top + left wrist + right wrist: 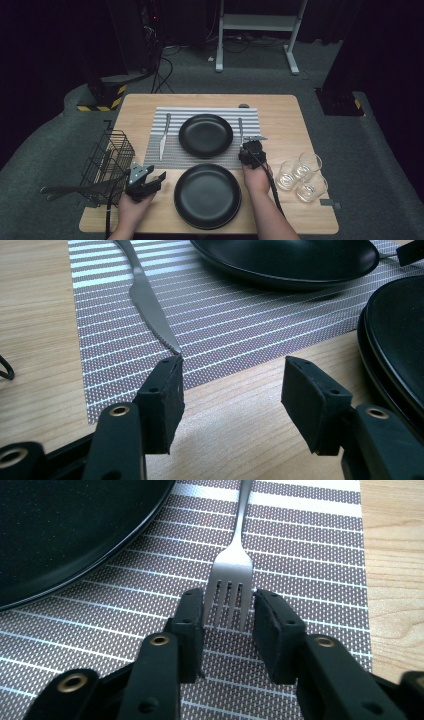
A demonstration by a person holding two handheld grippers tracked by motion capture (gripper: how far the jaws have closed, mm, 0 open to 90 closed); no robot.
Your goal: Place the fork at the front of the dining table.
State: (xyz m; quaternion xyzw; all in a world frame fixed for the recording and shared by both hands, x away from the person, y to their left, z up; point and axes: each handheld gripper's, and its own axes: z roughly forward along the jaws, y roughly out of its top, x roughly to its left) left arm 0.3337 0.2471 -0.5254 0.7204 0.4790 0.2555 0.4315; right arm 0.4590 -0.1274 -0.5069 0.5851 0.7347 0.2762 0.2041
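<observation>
A fork lies on the striped mat, just right of the far plate, tines toward the near edge. The right gripper rests low over the mat with its jaws on either side of the tines; whether the pads press on the metal or stand just clear cannot be told. The left gripper hovers at the table's near left, jaws spread and empty, by the mat's near corner. A knife lies on the mat, left of the far plate. A second plate sits nearer, glasses at right, a wire basket at left.
</observation>
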